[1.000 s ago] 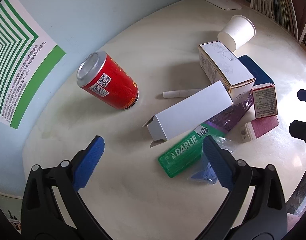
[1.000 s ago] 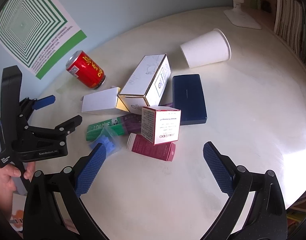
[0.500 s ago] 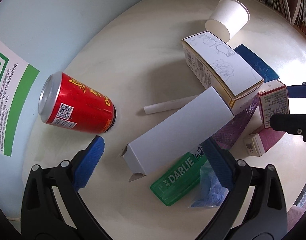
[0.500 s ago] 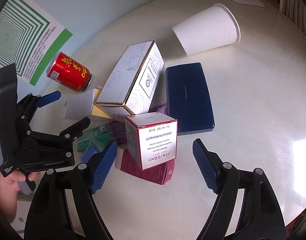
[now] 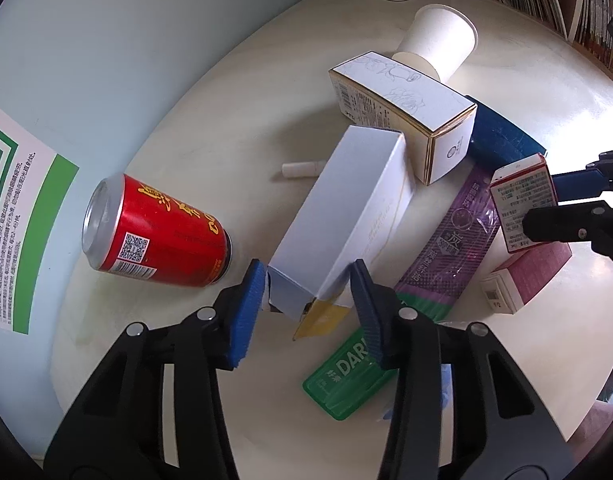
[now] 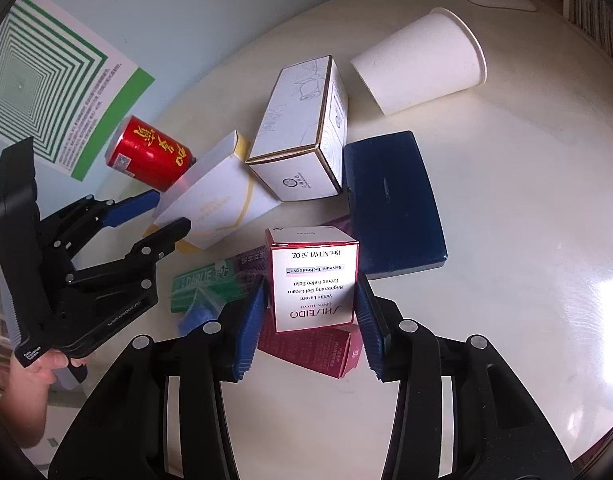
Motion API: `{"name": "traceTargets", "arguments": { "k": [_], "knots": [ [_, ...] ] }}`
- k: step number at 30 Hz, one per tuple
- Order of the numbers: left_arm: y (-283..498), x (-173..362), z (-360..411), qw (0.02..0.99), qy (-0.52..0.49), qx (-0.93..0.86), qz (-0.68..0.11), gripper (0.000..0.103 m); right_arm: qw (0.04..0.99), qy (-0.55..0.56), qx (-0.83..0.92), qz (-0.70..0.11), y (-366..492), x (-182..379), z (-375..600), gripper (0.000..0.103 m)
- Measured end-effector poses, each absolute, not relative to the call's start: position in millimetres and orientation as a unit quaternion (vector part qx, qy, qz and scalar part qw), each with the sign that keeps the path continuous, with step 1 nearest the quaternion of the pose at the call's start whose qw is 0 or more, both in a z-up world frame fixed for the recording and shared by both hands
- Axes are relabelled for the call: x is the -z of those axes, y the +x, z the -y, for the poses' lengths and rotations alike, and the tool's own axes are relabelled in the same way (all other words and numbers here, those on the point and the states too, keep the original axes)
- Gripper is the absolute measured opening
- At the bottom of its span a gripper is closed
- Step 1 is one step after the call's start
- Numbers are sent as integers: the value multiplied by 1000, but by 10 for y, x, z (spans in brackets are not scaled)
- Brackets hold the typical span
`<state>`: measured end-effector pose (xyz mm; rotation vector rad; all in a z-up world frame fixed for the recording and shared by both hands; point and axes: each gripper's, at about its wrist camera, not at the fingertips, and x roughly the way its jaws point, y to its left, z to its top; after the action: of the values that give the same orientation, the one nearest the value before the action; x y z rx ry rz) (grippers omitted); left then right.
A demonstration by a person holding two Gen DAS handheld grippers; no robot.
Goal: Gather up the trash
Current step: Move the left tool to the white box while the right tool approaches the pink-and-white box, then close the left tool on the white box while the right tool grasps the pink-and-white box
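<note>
Cream-coloured tabletop (image 5: 154, 384) fills both views, and you now sit closer over the litter than a second ago, when your blue pads stood wide at the bottom corners with nothing between them.

In the left wrist view, the long white carton (image 5: 346, 216) runs from the centre down toward you; a second ago it lay across the middle, well clear of the pads. Your left gripper (image 5: 306, 312) now straddles its torn near end, jaws closing, and the pads look to be right against its sides, though you cannot tell whether they press. The red can (image 5: 158, 240) lies on its side at the left, much larger and lower in frame than before. The floral white box (image 5: 402, 120) sits just beyond the carton, with the tipped paper cup (image 5: 438, 44) behind it at the top, and the dark blue case (image 5: 502, 136) to its right. The green and purple toothpaste box (image 5: 458, 248) slants down the right side, its green end behind your right-hand pad.

In the right wrist view, your right gripper (image 6: 310, 320) brackets the small red-and-white cream box (image 6: 314, 276), jaws closing; the pads lie close alongside its faces, seemingly not yet touching. That box stands on the maroon box (image 6: 318, 348) at lower centre. A hand (image 6: 30, 368) holds the left tool at the lower left edge.
</note>
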<state>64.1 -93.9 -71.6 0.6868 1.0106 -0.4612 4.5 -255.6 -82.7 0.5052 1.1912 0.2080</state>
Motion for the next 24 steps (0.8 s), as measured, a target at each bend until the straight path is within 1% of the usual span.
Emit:
{"name": "traceTargets", "arguments": {
  "k": [4, 8, 13, 15, 17, 20, 24],
  "knots": [
    [559, 719, 940, 795, 325, 216, -464, 38, 795, 233, -94, -552, 24, 809, 2549, 45],
    [449, 676, 971, 798, 330, 218, -454, 30, 797, 240, -88, -547, -60, 798, 2586, 44],
    [385, 564, 935, 813, 337, 210, -426, 27, 799, 243, -86, -543, -92, 744, 2627, 45],
    [370, 483, 951, 812, 329, 216, -430, 26, 801, 244, -86, -539, -119, 720, 2641, 44],
    [364, 427, 928, 816, 319, 212, -434, 0, 804, 244, -85, -535, -160, 691, 2669, 44],
    [424, 379, 859, 815, 295, 215, -450, 0, 808, 248, -87, -528, -192, 628, 2674, 44],
    [409, 385, 820, 817, 293, 212, -450, 0, 811, 243, -85, -525, -220, 563, 2654, 44]
  ]
}}
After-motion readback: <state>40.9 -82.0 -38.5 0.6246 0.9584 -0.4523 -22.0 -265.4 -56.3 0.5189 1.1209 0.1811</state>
